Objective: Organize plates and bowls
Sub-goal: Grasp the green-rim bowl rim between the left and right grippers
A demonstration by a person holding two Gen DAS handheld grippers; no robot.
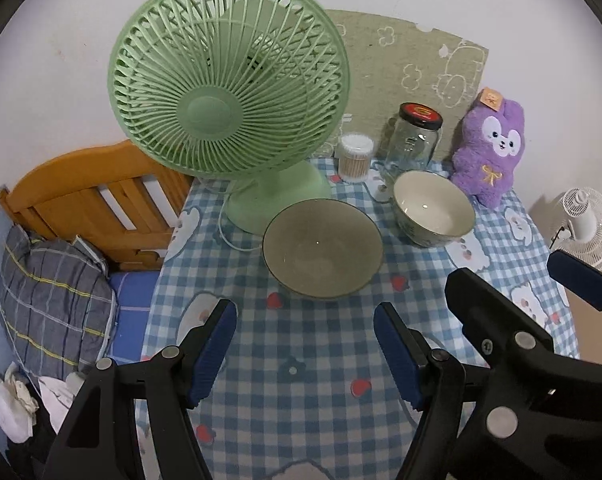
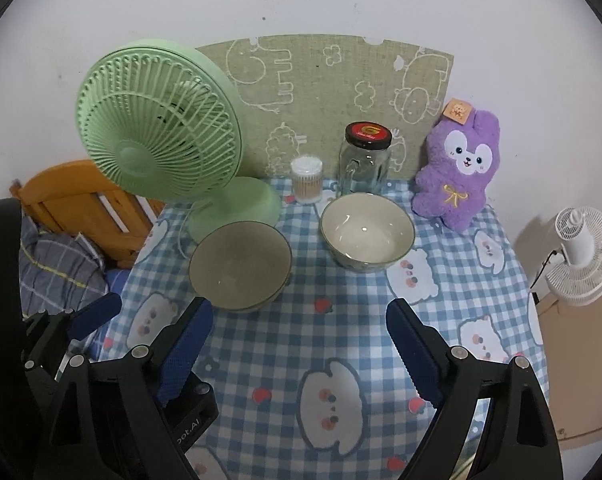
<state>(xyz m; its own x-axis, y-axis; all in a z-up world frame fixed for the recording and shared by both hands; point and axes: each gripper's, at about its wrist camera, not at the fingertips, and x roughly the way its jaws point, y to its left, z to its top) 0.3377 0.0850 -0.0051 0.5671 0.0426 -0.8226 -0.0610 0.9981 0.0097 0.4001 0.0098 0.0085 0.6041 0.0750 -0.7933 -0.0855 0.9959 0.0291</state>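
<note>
Bowls sit apart mid-counter, the grey-green bowl [image 1: 323,249] just ahead of my left tool [image 1: 305,354], the cream bowl [image 2: 367,231] beyond my right tool [image 2: 297,354], both tools released over bare checked cloth, the green fan [image 1: 229,80] crowding the counter's [image 1: 321,420] left edge

A wide, shallow olive-grey bowl with a thin dark rim [image 1: 323,254] stands upright and empty on the blue-and-white checked tablecloth [image 1: 301,344], just in front of the base of the pale green desk fan [image 1: 229,80]. To its right and a little farther back stands a deeper cream-glazed ceramic bowl with a dark rim and a patterned outer wall [image 1: 433,209], also upright and empty. The two bowls sit close together but apart.
</note>
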